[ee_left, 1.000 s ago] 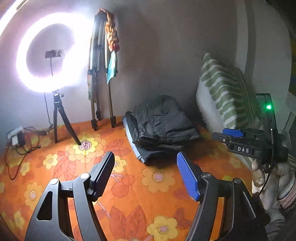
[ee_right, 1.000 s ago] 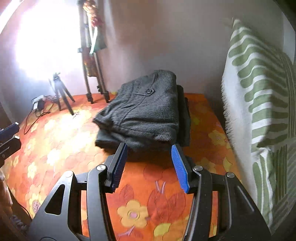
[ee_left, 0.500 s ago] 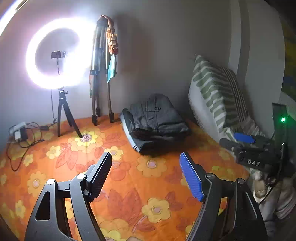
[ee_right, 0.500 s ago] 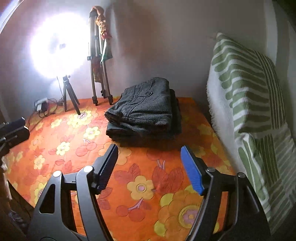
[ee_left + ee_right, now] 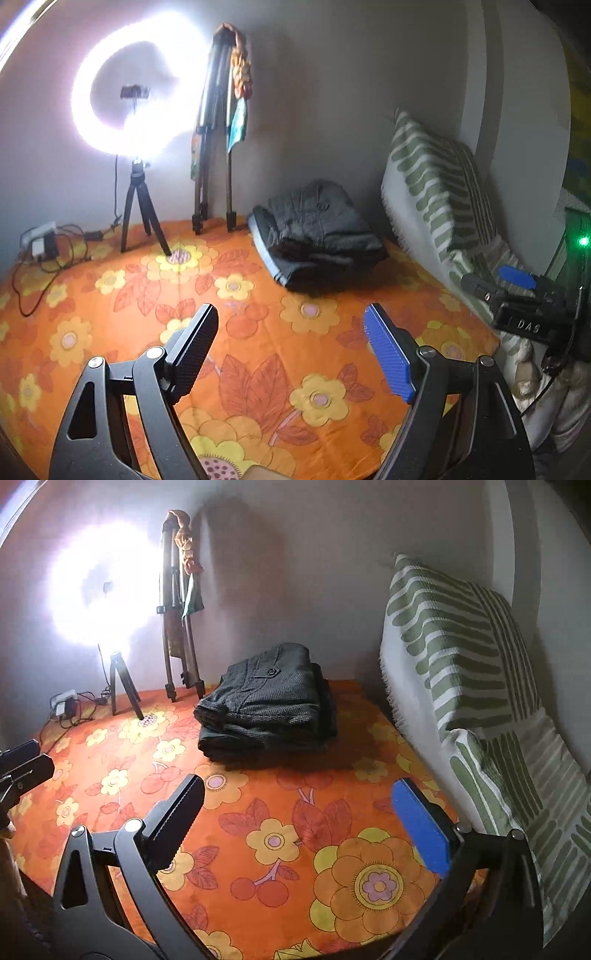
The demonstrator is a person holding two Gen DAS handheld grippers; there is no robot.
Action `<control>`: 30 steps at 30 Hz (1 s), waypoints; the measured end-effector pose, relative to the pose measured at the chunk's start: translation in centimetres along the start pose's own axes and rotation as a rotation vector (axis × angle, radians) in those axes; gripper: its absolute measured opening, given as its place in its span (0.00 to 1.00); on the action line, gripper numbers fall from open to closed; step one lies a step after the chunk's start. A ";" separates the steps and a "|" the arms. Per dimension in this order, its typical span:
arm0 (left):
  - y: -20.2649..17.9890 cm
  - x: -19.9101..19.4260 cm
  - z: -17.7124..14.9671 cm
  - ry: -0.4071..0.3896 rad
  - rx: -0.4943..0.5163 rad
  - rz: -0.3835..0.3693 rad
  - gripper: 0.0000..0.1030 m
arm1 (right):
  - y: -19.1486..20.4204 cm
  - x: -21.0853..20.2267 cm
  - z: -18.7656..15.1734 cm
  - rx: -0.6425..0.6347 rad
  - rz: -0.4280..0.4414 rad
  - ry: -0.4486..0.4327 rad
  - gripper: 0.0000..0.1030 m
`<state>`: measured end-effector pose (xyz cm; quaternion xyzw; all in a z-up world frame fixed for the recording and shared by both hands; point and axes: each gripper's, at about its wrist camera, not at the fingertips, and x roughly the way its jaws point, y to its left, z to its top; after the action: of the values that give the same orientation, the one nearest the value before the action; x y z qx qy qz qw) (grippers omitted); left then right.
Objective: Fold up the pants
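Right wrist view gives you the clearest look at the pants (image 5: 266,705): they lie folded into a thick dark grey stack at the far side of the orange flowered bedsheet (image 5: 295,849), close to the wall, with a buttoned pocket flap facing up on the top layer. A second, darker folded layer shows under and behind the top one. Your right hand-held gripper (image 5: 295,823) hangs over the sheet well short of the stack, its jaws spread wide with nothing between them — one black pad, one blue. From the left wrist view the same pants (image 5: 317,236) sit far ahead and a little to the right, and your left hand-held gripper (image 5: 291,350) is likewise released, jaws wide apart over bare sheet, gripping nothing. The right hand-held gripper shows at that view's right edge, its body marked with the letters DAS and a green light glowing above it. Just right of the stack a green-and-white striped pillow (image 5: 454,653) leans upright against the wall, with more striped fabric below it. To the left of the pants a folded tripod (image 5: 177,613) stands against the wall with a bit of cloth hung from its top, and further left a lit ring light (image 5: 136,88) sits on a small tripod — a tangle of cables (image 5: 44,247) lies beside its feet.
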<state>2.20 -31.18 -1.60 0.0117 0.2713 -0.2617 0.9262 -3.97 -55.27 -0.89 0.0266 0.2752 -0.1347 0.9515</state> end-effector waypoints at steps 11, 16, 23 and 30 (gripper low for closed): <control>1.0 -0.3 -0.3 -0.004 0.027 0.108 0.81 | 0.9 1.2 -1.2 0.029 0.027 0.010 1.00; 1.6 -0.1 -0.4 0.016 0.002 0.117 0.82 | 0.8 1.1 -1.2 0.038 0.013 -0.006 1.00; 1.5 -0.1 -0.5 0.020 0.012 0.119 0.82 | 0.7 1.0 -1.2 0.044 0.013 -0.008 1.00; 1.4 -0.2 -0.5 0.018 0.018 0.121 0.82 | 0.8 1.1 -1.1 0.046 0.012 -0.012 1.00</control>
<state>2.47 -29.77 -2.09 0.0387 0.2763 -0.2078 0.9376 -3.48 -54.64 -2.41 0.0492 0.2663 -0.1355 0.9530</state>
